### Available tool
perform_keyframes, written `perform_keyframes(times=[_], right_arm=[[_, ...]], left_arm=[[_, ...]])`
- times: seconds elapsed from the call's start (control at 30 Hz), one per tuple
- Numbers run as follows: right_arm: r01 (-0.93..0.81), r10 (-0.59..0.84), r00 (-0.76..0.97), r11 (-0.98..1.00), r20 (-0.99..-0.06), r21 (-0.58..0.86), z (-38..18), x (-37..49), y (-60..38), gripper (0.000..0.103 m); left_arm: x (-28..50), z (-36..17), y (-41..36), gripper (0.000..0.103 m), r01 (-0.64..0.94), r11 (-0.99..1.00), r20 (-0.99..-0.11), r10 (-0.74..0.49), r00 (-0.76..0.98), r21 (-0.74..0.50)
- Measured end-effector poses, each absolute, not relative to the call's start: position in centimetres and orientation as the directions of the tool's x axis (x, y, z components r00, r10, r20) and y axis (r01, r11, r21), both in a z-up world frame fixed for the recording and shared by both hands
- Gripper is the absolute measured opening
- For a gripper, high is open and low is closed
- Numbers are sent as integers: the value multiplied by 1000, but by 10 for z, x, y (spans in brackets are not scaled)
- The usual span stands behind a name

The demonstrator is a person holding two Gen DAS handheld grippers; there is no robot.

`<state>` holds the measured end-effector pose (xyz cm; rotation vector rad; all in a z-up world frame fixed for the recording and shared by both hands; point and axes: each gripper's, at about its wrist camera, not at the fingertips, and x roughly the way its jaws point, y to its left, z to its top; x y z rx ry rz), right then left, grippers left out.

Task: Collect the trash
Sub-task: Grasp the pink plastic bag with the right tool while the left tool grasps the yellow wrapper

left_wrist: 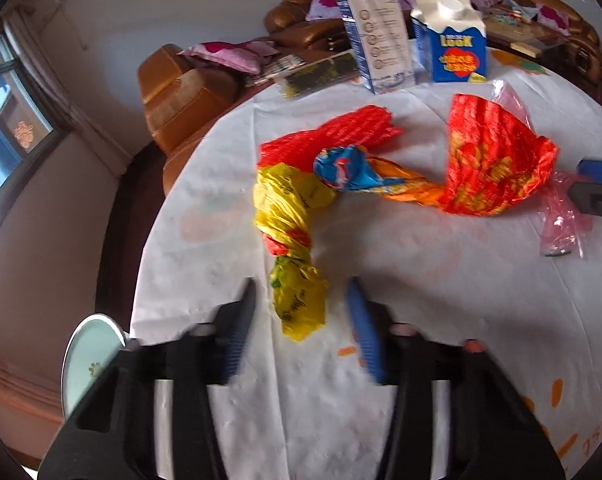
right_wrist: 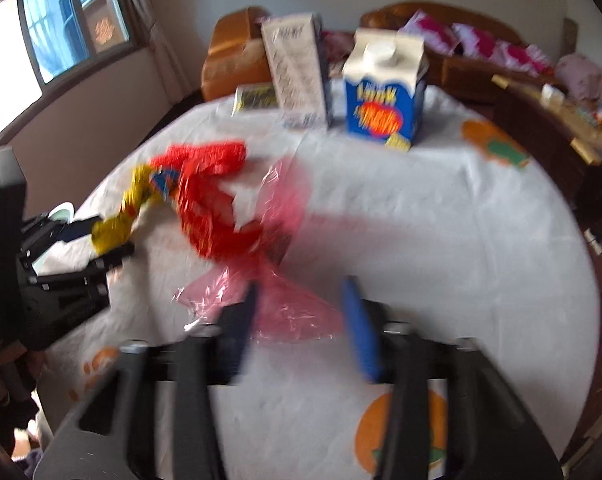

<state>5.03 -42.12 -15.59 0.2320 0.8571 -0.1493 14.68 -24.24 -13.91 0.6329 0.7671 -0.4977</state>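
Note:
A twisted yellow plastic bag (left_wrist: 297, 240) lies on the white tablecloth (left_wrist: 421, 320), joined to a red mesh piece (left_wrist: 341, 132), a blue-orange wrapper (left_wrist: 353, 170) and a red-gold bag (left_wrist: 489, 160). My left gripper (left_wrist: 301, 300) is open, its fingers either side of the yellow bag's near end. A thin pink bag (left_wrist: 561, 220) lies at the right. In the right wrist view my right gripper (right_wrist: 299, 304) is open over the pink bag (right_wrist: 285, 304). The red-gold bag (right_wrist: 217, 216) and yellow bag (right_wrist: 121, 220) lie left, with the left gripper (right_wrist: 101, 248) at the yellow end.
A tall white carton (left_wrist: 377, 36) and a blue-white carton (left_wrist: 453, 40) stand at the table's far side, beside a flat dark packet (left_wrist: 317, 72). A pale bowl (left_wrist: 89, 360) sits beyond the table's left edge. Brown sofas (left_wrist: 189, 96) lie behind.

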Motion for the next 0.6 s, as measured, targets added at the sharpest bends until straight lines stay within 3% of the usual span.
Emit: perform_keyframes(times=[0.03,0.13,0.4,0.6], right_arm=[[215,-33,647,967,-762,140,-157,48,-420,17],[217,-50,671,967,-739,131,-150,38,-418,4],[237,-130,735,969,-666,73,-121,14,-413,3],[159,-91,777,986,-623,55,-104,17,-386,3]], left_arm=[[146,-139,-241,24,624,707,-763,-187,618,332],[142,-136,-238,23,626,706,-758,-196,622,331],[128,-106,-202,22,593,734,-714,-216,666,331],[121,-93,-162,22,548,762,-692,-188,697,345]])
